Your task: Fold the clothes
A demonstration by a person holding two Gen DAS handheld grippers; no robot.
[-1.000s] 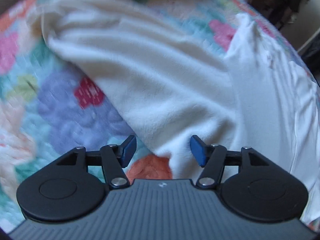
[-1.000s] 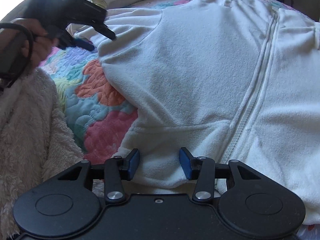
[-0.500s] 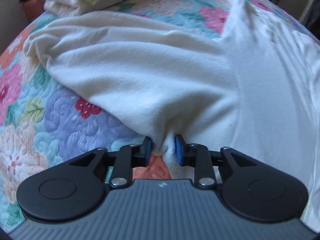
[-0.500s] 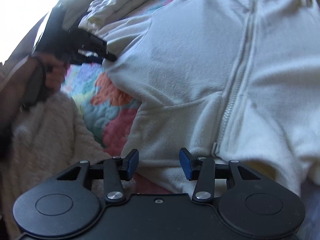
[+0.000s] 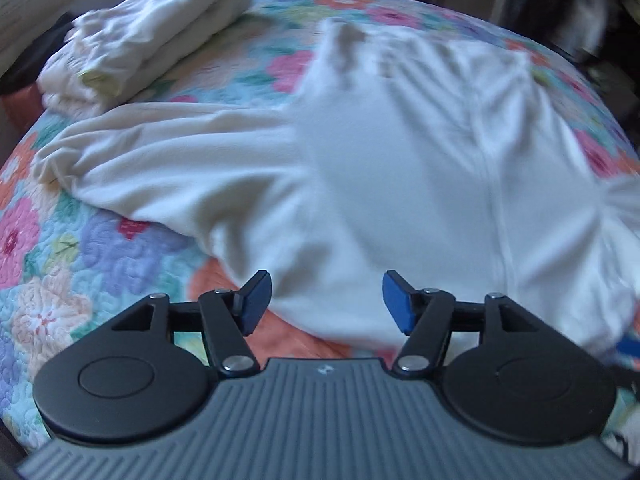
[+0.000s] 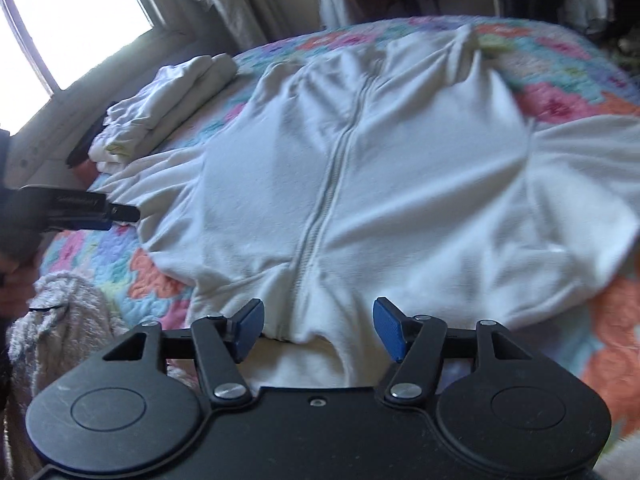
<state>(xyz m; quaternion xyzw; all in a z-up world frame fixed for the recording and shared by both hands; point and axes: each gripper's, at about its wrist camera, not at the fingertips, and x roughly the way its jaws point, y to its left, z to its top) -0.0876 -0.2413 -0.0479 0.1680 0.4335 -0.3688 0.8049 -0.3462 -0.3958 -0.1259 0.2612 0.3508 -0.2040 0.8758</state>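
Right wrist view is showing the white fleece jacket (image 6: 400,184) lying spread flat, zipper up, on the floral quilt (image 6: 580,100) of the bed — no fold is made yet. One folded pile (image 5: 148,52) is already sitting near the far edge. Left claw (image 5: 324,300) and right claw (image 6: 318,330) are both gaping wide, holding nothing, at the jacket's hem. Half a second earlier the left claw was pinching the fleece under the sleeve — it is now letting go.

Both grippers, left (image 5: 324,302) and right (image 6: 318,326), have black round-lobed bodies, silver screws, blue finger pads (image 5: 254,300) and ribbed grey housing.
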